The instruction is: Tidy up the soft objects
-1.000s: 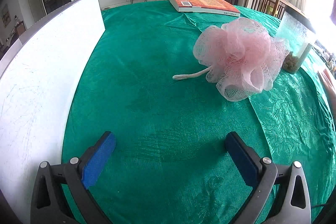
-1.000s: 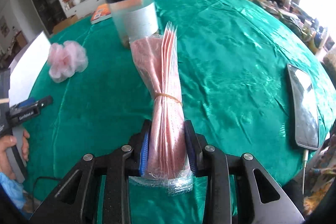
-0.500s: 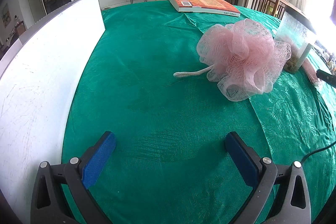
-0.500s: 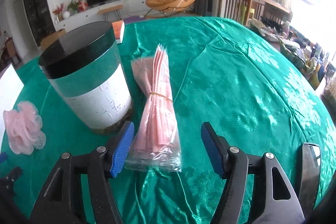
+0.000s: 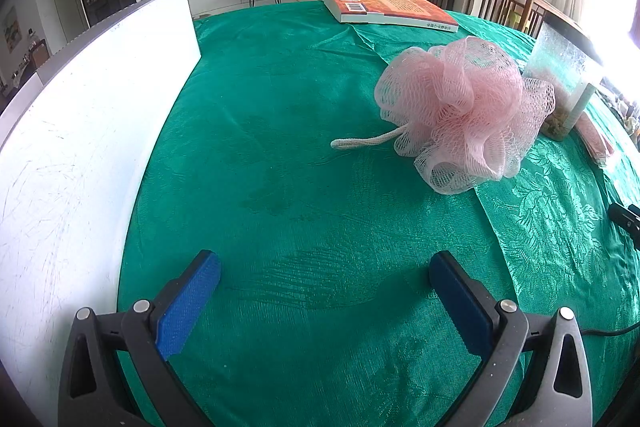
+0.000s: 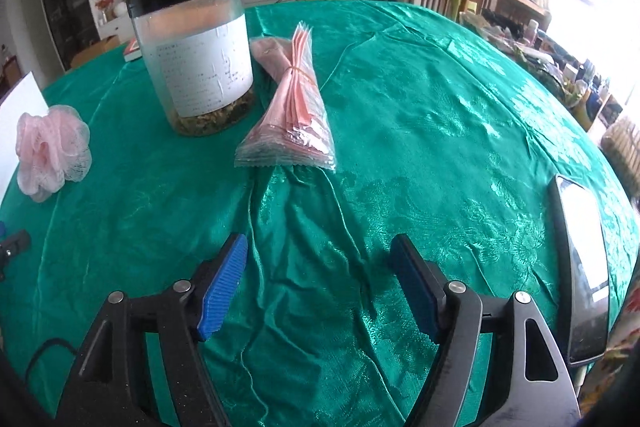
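right gripper: jaws opening, empty | pink packet bundle: ahead, apart, probably touching jar

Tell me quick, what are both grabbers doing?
Left gripper: open, holding nothing.
Right gripper: fingers opening, nothing between them; the pink packet bundle lies free on the cloth.

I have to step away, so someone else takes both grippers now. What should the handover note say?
Right gripper: jaws opening, nothing between them; the banded bundle of pink packets lies on the green tablecloth ahead of it, beside the black-lidded jar.
Left gripper: jaws open, empty, above bare cloth.
Pink bath pouf: on the cloth next to the jar, untouched.
Done: bundle set down.
Left: the pouf, probably the left gripper's job.
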The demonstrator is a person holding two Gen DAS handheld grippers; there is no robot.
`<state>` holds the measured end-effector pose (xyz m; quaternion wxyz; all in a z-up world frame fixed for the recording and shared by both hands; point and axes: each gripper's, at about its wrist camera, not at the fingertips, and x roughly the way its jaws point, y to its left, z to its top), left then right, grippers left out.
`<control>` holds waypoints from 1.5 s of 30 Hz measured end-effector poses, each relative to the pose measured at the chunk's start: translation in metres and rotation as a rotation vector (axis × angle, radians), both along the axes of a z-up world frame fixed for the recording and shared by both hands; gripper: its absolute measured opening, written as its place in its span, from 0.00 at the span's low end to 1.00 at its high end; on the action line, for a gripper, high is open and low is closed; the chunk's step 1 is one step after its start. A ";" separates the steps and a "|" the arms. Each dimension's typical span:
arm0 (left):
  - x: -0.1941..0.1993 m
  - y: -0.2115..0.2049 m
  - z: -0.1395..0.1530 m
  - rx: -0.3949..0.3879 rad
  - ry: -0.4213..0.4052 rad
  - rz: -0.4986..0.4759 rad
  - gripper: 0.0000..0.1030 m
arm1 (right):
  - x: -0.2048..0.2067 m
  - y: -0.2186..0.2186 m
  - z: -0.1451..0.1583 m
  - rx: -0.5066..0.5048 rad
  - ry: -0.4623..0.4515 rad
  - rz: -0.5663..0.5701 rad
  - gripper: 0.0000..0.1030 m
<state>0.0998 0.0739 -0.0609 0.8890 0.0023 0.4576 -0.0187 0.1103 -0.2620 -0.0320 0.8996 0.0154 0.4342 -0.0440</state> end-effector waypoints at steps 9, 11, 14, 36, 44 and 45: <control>0.000 0.000 0.000 0.000 0.000 0.000 1.00 | -0.001 0.002 -0.001 0.015 0.009 0.016 0.82; 0.000 0.000 0.000 0.000 0.000 0.000 1.00 | -0.001 0.002 -0.001 0.016 0.009 0.016 0.82; 0.000 0.000 0.000 0.000 0.000 0.000 1.00 | -0.001 0.002 -0.001 0.016 0.009 0.016 0.82; 0.000 0.000 0.000 0.000 0.000 0.000 1.00 | -0.001 0.003 -0.001 0.016 0.009 0.017 0.82; 0.000 0.000 0.000 0.000 0.000 0.000 1.00 | -0.001 0.003 -0.001 0.017 0.009 0.017 0.82; 0.000 0.000 0.000 0.000 0.000 0.000 1.00 | -0.001 0.003 -0.001 0.017 0.009 0.017 0.82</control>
